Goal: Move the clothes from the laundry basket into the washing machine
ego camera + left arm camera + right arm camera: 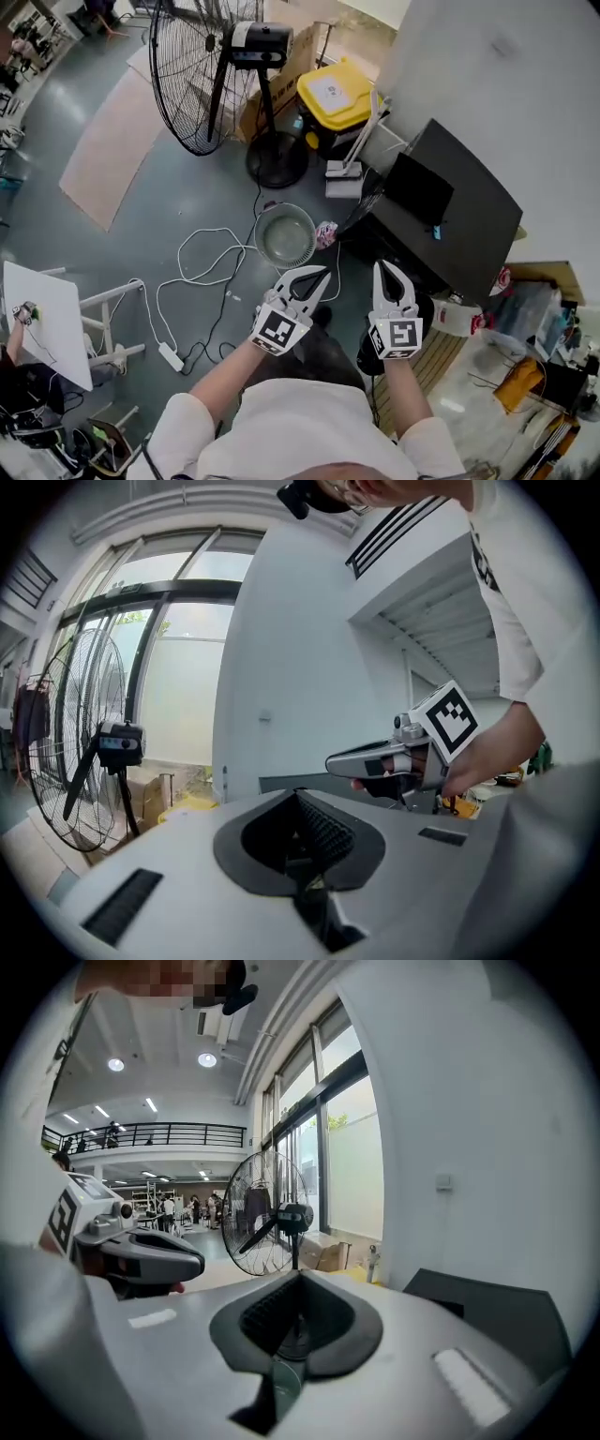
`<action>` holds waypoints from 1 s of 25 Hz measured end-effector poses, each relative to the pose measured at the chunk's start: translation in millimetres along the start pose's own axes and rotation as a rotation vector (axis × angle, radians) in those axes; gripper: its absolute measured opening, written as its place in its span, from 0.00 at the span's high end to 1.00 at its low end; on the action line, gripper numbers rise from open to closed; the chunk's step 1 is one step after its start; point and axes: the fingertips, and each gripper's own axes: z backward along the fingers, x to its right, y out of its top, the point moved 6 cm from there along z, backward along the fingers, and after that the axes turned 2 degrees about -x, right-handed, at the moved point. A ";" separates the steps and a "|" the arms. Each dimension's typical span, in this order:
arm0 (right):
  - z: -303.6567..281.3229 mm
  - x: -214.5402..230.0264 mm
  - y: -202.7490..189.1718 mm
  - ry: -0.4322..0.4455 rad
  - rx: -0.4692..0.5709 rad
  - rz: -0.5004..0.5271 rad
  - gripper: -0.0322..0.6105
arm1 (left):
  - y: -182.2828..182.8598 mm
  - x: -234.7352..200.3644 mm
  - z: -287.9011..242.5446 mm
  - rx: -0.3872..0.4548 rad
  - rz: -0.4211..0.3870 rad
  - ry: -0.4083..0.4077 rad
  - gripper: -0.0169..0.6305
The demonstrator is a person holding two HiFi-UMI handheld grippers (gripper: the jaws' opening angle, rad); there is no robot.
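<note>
A person holds the left tongs [319, 275] and the right tongs [386, 272] side by side in front of the chest, above a grey floor [141, 216]. Both of the two tongs are pinched together at the tips with nothing between them. The only clothing that can be made out is one crumpled cloth [325, 233] on the floor. It touches the right rim of one round tub [259, 234] just ahead of the tongs. Whether that tub is the washing machine or the laundry basket cannot be told, and no second vessel for clothes shows clearly. Loose white cords [202, 258] loop across the floor to the left of the person and the tub, near one power strip [171, 356]. A step that way could catch a foot in them, and a dangling garment could snag on them or drag them along. Closed tongs would likely slide off the cloth unless they part first. To the right stands one black cabinet [469, 216], and to the left one white bench [47, 323]. Farther off are one standing fan [202, 70], whose base sits near the tub, and one yellow-lidded bin [336, 94].
</note>
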 end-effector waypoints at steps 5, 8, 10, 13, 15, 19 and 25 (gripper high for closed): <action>26.2 -2.5 41.0 0.000 0.036 0.017 0.93 | 41.1 11.8 9.7 0.019 -0.012 -0.007 0.97; 35.8 -8.7 60.4 0.011 0.064 0.030 0.93 | 61.0 11.8 13.9 0.027 -0.021 -0.001 0.97; 42.0 -11.2 69.5 0.017 0.076 0.034 0.93 | 71.3 11.5 16.8 0.033 -0.010 0.010 0.97; 51.2 -13.2 80.1 0.017 0.084 0.029 0.93 | 84.6 11.7 24.2 0.043 0.001 0.025 0.97; 56.6 -14.3 87.4 0.018 0.087 0.025 0.93 | 93.5 10.7 30.3 0.046 -0.004 0.033 0.97; 63.6 -14.2 98.9 0.016 0.094 0.029 0.93 | 109.2 4.1 42.9 0.058 -0.011 0.055 0.97; 78.7 -16.8 110.3 0.019 0.103 0.061 0.93 | 121.1 -2.5 60.0 0.065 -0.003 0.076 0.97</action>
